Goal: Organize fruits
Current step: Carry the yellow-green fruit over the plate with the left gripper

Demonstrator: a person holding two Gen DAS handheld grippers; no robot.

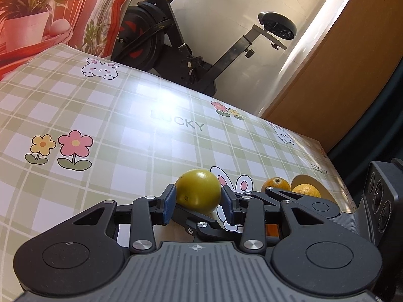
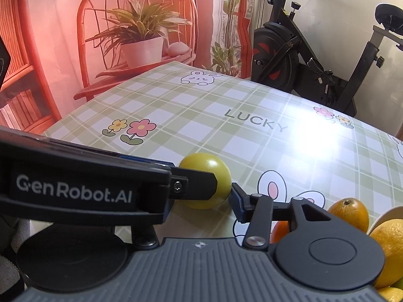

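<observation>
Gripping the green fruit between blue pads, the left gripper holds it on the table – the right gripper flanks it too, contact unclear; oranges lie beside a bowl near the table's right edge.

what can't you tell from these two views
- Right wrist view: the left finger of the right tool sits behind the left tool, so whether it grips the green fruit is unclear.
- Bowl: cut off by the right edge in that view and blocked by tool linkage in the left wrist view, so its fruit count is unknown.
</observation>
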